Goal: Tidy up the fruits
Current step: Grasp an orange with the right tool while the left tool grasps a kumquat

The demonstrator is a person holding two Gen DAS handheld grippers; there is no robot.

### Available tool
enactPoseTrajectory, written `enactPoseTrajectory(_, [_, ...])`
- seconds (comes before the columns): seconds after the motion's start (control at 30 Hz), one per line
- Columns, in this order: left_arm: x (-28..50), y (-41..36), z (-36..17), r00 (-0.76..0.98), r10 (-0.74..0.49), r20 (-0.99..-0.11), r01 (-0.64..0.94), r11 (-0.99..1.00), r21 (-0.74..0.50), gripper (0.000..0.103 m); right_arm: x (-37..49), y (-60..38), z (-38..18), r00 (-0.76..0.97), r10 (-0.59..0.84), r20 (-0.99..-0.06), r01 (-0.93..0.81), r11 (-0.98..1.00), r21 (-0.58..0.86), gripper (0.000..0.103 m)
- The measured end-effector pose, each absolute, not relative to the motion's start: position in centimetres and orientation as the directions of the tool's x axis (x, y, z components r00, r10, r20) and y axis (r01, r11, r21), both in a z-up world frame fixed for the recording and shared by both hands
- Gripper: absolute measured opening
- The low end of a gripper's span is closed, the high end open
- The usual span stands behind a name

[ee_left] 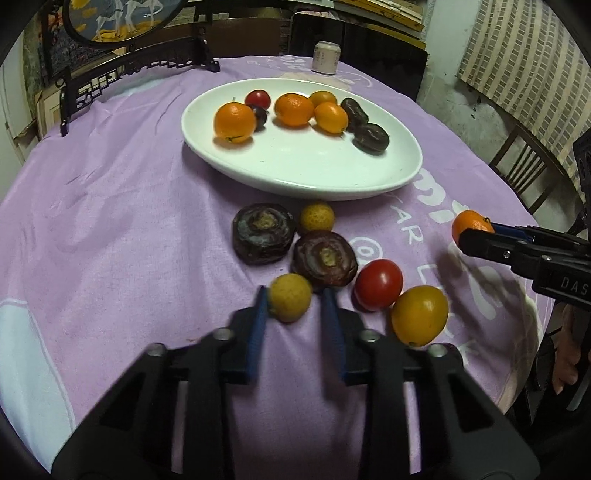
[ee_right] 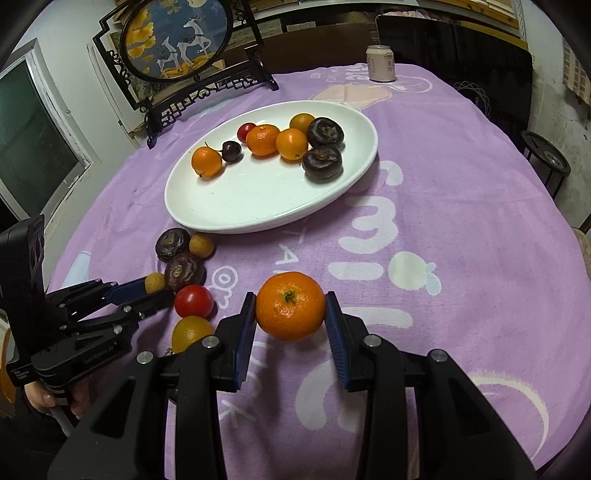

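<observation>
A white oval plate [ee_left: 332, 173] [ee_right: 258, 206] on the purple cloth holds several fruits: oranges, tomatoes, dark water chestnuts. My left gripper [ee_left: 295, 297] [ee_right: 157, 290] is open around a small yellow-brown longan [ee_left: 290, 302] [ee_right: 154, 281]; its left pad touches it, the right pad stands apart. Beside it lie two dark water chestnuts [ee_left: 263, 233] [ee_left: 324, 257], another longan [ee_left: 317, 218], a red tomato [ee_left: 378, 283] [ee_right: 194, 301] and a yellow fruit [ee_left: 419, 314] [ee_right: 190, 332]. My right gripper [ee_right: 290, 308] [ee_left: 469, 236] is shut on a mandarin [ee_right: 290, 305] [ee_left: 470, 223], held just above the cloth.
A drink can [ee_left: 325, 57] [ee_right: 381, 62] stands at the table's far edge. A dark carved stand with a round deer picture [ee_right: 177, 40] [ee_left: 122, 22] stands at the far left. A wooden chair [ee_left: 524, 170] and a stool [ee_right: 546, 158] stand to the right.
</observation>
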State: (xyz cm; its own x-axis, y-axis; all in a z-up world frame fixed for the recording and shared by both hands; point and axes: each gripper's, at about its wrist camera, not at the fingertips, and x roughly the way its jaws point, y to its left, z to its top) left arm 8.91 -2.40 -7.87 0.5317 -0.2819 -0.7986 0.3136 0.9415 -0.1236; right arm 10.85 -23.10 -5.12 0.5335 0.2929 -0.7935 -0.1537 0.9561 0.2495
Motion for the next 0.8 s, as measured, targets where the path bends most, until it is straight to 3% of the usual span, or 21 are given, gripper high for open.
enactPoseTrajectory(0.47, [5.7, -1.0, -5.7, 0.536, -0.357, -0.765, 0.343, 0.92, -0.189, 0.023, 10.7, -21.2, -4.4, 0.533, 0.297, -0.792, -0.194, 0.954, 0.228, 0.037])
enactPoseTrajectory(0.8, [8.0, 0.1, -3.0, 0.575, -0.336, -0.746, 0.319, 0.932, -0.173, 0.023, 11.7, -19.7, -3.3, 0.533, 0.324, -0.782, -0.247, 0.943, 0.223, 0.037])
